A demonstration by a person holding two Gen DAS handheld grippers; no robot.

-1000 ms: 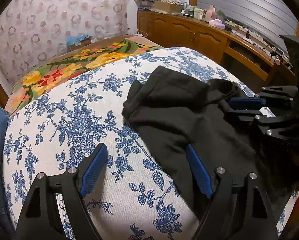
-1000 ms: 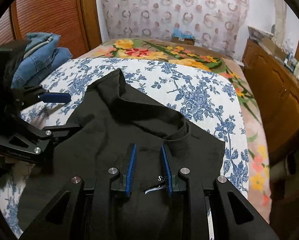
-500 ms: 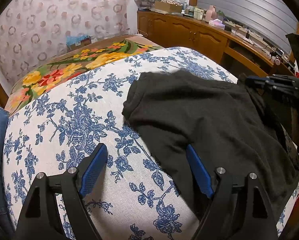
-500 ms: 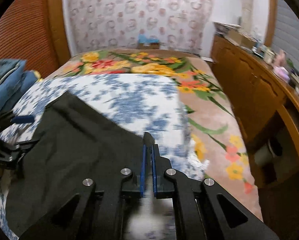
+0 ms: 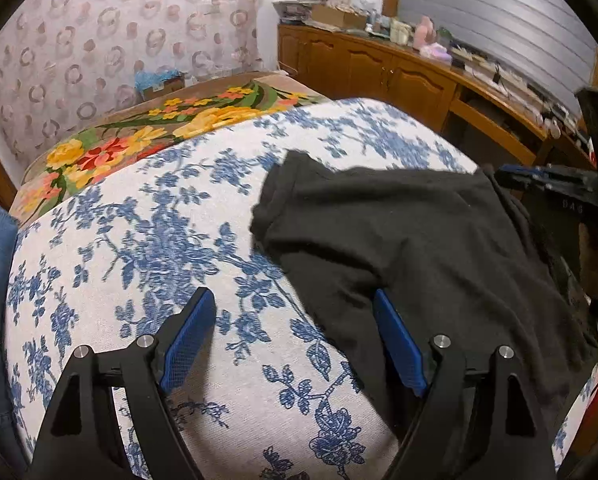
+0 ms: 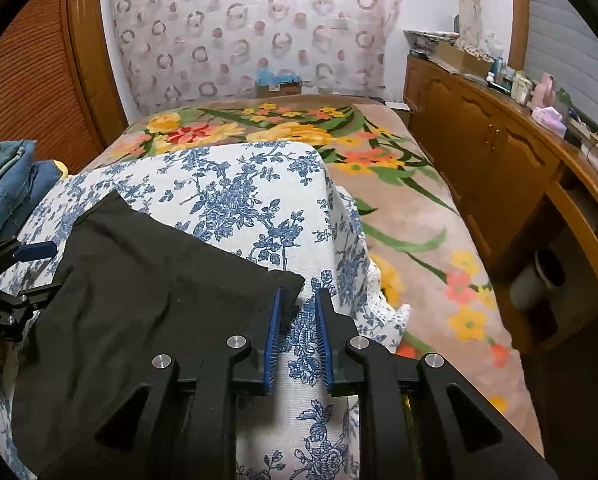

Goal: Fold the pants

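on the blue-flowered bedspread black pants lie flat; left gripper jaws spread, right gripper jaws slightly parted beside their corner.

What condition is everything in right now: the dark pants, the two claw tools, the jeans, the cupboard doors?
Pants: spread flat on the blue-flowered cloth, not yet folded.
Left gripper: jaws wide open, holding nothing; one pad rests against the pants' edge.
Right gripper: jaws slightly apart, empty, at the pants' corner.
Jeans: piled up beside the cloth.
Cabinet doors: shut.
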